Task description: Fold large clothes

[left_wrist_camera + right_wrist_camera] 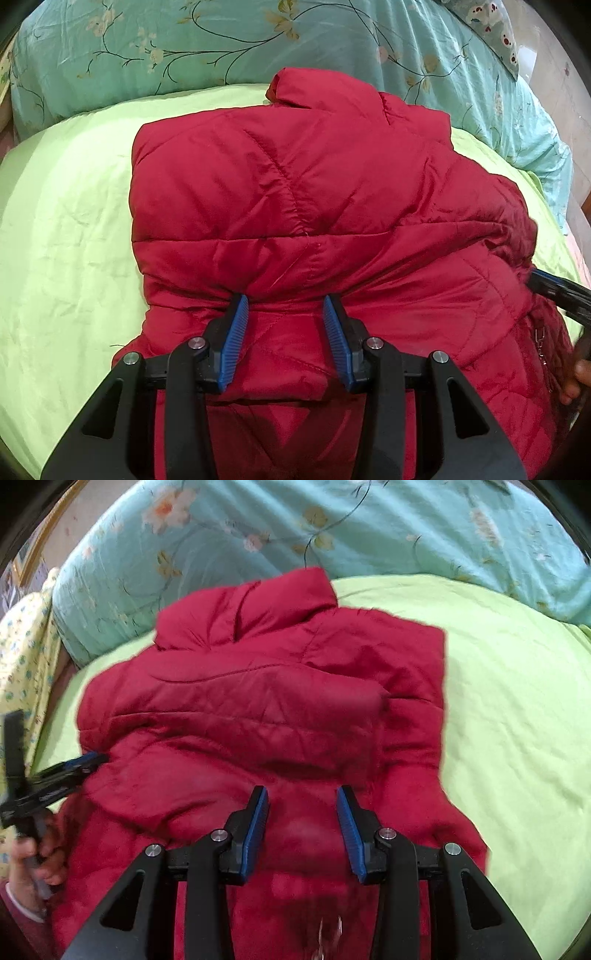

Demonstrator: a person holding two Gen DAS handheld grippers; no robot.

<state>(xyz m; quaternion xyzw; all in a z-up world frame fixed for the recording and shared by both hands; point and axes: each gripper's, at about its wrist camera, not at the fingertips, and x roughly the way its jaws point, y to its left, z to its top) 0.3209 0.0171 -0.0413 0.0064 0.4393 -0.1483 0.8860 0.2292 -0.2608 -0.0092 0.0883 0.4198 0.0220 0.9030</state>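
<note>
A red quilted jacket (295, 206) lies on the light green bedsheet (66, 236), its stand-up collar (291, 86) toward the far edge of the bed, where a folded turquoise floral quilt (207, 40) runs across. The jacket's near part is bunched and lifted toward both cameras, while its far part lies flat on the sheet. In the left wrist view the left gripper (286, 306) has its blue pads part-way apart with a thick fold of the jacket's padded fabric gathered between them, the fabric puckering at the fingertips. In the right wrist view the right gripper (301, 797) stands at a similar medium spread over the near hem, with red cloth between its fingers; that picture is blurred, so I cannot tell whether its pads press on the fabric. A metal zipper pull (540, 338) hangs at the jacket's side near the right-hand bed edge. A patterned pillow (491, 26) sits at the far right corner, and a yellow flowered cloth (26, 653) shows at the left edge.
</note>
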